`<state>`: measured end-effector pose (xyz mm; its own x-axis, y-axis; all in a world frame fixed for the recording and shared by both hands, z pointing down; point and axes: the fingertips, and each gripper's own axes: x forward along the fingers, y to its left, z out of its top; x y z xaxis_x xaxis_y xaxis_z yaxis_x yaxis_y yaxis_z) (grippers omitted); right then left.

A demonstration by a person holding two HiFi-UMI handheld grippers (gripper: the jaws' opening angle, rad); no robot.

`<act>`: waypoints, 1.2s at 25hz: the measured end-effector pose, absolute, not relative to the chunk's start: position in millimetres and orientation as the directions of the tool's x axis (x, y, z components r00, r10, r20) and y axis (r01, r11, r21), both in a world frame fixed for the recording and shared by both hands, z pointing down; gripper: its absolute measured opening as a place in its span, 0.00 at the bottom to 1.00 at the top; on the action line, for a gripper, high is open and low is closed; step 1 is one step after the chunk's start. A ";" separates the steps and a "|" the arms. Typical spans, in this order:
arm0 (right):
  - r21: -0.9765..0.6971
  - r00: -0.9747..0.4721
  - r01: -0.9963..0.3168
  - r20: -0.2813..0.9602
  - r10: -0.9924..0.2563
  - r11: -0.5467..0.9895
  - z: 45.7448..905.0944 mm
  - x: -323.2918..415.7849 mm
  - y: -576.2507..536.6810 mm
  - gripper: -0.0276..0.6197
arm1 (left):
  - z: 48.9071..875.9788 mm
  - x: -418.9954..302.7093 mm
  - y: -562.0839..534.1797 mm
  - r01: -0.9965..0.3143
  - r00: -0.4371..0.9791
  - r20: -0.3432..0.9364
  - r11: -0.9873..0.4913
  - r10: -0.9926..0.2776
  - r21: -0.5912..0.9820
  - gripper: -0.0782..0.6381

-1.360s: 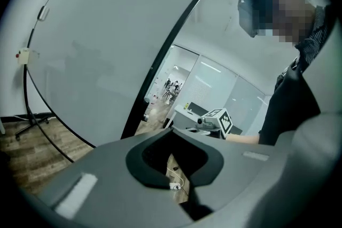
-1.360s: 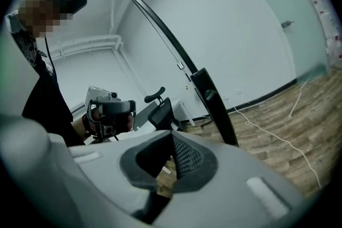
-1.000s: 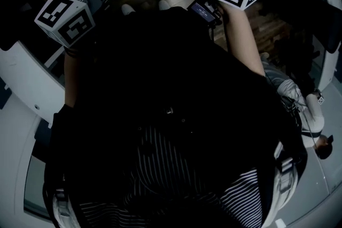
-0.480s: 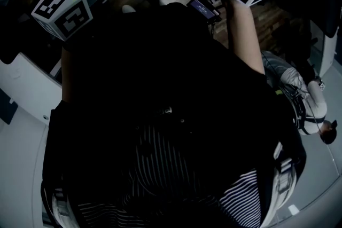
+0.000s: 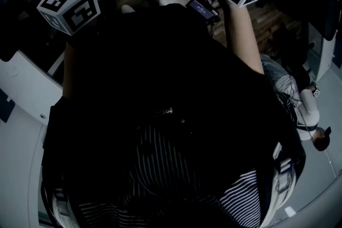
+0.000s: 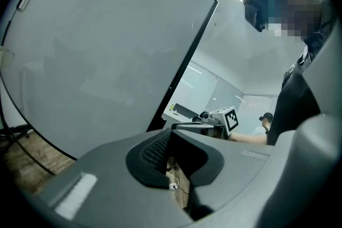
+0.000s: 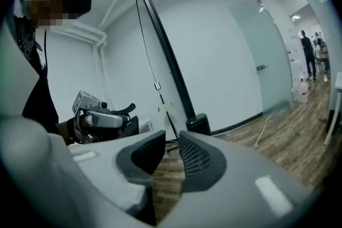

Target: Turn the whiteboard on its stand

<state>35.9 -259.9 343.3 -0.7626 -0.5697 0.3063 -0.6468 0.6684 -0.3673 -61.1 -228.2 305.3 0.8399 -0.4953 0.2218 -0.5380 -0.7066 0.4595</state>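
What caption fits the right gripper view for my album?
The right gripper, jaws just opened with nothing between them, faces the whiteboard edge-on over a wooden floor.

Ahead of the left gripper (image 6: 170, 135), passage is blocked on the left and above by a large pale black-framed whiteboard (image 6: 96, 50); open room is left only to the right of its dark edge. From the right gripper (image 7: 172, 136) the same board is seen edge-on and tilted. A thin dark cord with a small clip (image 7: 155, 85) runs just beside it, and a black cylindrical stand fitting (image 7: 197, 123) stands at its foot, directly beyond the jaws. Those jaws have just been opening; a narrow gap is noted between them, with nothing in it. A narrow empty gap is likewise noted between the left jaws. To the right, brown wooden plank floor (image 7: 278, 141) lies open up to the pale wall, and distant bystanders (image 7: 306, 53) are well apart.
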 end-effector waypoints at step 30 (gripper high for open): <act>-0.307 -0.787 -0.610 0.347 -0.510 0.731 367.5 25.6 -281.6 0.46 | 327.4 -82.3 -197.6 -0.676 0.727 0.301 -0.567 -0.617 0.471 0.11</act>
<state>25.6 -281.6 367.5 -0.7868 -0.5102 0.3474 -0.6095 0.7308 -0.3071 -82.3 -197.6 327.4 0.7272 -0.6168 0.3011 -0.6758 -0.5668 0.4711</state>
